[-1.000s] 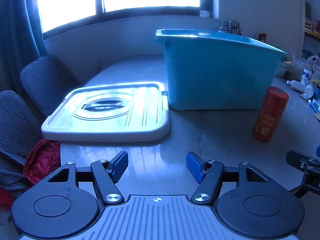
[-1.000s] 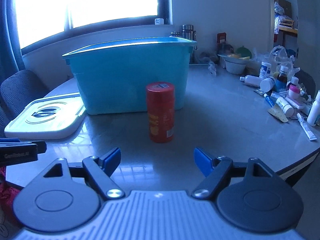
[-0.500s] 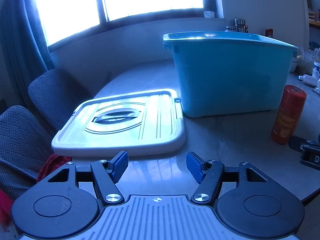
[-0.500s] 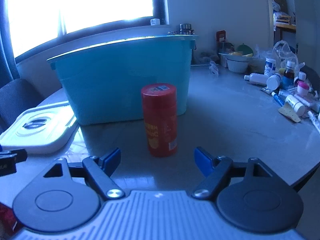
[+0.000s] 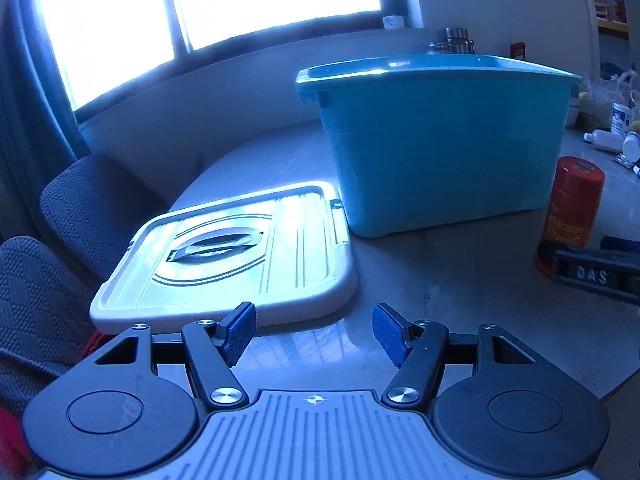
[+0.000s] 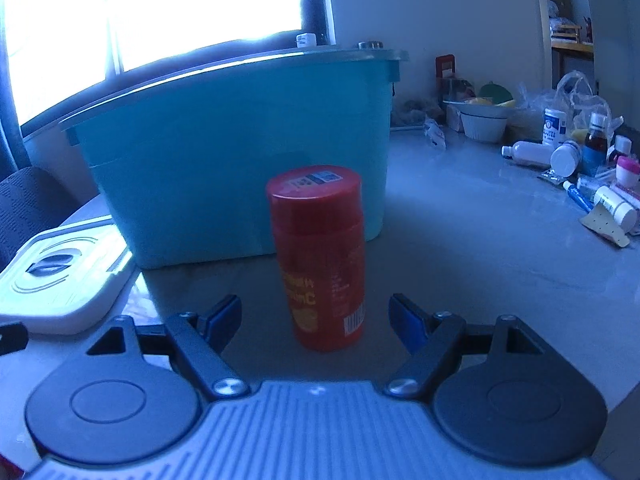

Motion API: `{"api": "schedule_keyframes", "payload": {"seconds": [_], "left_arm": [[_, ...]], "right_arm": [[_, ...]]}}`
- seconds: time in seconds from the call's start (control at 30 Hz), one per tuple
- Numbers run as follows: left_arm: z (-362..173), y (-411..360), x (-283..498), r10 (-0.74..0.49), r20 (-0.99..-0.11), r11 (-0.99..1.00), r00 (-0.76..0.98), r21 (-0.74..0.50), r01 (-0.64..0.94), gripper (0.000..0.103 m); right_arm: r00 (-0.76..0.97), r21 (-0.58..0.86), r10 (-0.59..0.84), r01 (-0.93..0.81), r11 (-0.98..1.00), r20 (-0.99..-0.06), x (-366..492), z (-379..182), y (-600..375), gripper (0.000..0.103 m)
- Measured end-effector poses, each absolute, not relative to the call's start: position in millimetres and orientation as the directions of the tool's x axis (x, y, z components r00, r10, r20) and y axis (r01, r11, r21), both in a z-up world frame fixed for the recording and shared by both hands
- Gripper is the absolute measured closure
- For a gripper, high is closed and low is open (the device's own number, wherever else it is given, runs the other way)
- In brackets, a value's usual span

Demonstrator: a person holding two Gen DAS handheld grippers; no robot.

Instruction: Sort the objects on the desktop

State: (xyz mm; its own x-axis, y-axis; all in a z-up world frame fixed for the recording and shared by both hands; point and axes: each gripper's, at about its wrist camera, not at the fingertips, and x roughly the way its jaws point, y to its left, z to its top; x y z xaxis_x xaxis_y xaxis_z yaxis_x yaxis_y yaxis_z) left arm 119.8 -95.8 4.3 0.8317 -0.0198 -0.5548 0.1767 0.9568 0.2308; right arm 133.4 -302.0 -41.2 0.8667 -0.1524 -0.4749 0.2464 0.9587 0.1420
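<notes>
Left tongs (image 5: pixel 314 334): jaws parted, nothing between the blue pads, held above the surface (image 5: pixel 460 292). Ahead and to their left lies a white lid (image 5: pixel 240 256), flat on the surface, its near edge just beyond the left pad. Ahead and to the right stands a teal bin (image 5: pixel 436 144), upright and uncovered, its near corner just beside the lid. Far right of these tongs stands a red bottle (image 5: pixel 572 208), upright, with part of the other tool in front of its base.

Right tongs (image 6: pixel 316 318): jaws wide apart and empty. The red bottle (image 6: pixel 320 256) stands upright, cap on, directly ahead between the lines of the two pads, touching neither. The teal bin (image 6: pixel 240 152) stands behind it. Well off to the right of these tongs, a scatter of small bottles and tubes (image 6: pixel 592 184) lies on the surface, with a white bowl (image 6: pixel 482 124) farther back.
</notes>
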Motion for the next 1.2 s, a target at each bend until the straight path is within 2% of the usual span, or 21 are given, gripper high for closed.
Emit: {"api": "schedule_keyframes", "payload": {"seconds": [0.73, 0.77, 0.8, 0.83, 1.2], "left_arm": [[1.4, -101.4, 134.1, 0.025, -0.558, 0.942, 0.829, 0.291, 0.167, 0.036], [1.7, -101.8, 134.3, 0.026, -0.558, 0.943, 0.83, 0.29, 0.165, 0.036], [2.3, -101.8, 134.4, 0.025, -0.556, 0.943, 0.831, 0.289, 0.164, 0.036], [3.0, -101.5, 134.7, 0.024, -0.555, 0.944, 0.832, 0.286, 0.164, 0.036], [8.4, -100.3, 130.2, 0.018, -0.548, 0.96, 0.836, 0.243, 0.138, 0.036]], "right_arm": [[0.854, 0.161, -0.126, 0.236, 0.958, -0.504, 188.5, -54.5, -316.1, 0.023], [0.853, 0.163, -0.12, 0.232, 0.959, -0.508, 190.3, -54.4, -316.2, 0.027], [0.852, 0.156, -0.126, 0.234, 0.96, -0.507, 190.7, -53.5, -315.4, 0.045], [0.852, 0.147, -0.133, 0.237, 0.96, -0.507, 191.0, -52.6, -314.5, 0.051], [0.864, 0.089, -0.11, 0.175, 0.98, -0.491, 175.1, -35.9, -299.1, 0.052]]}}
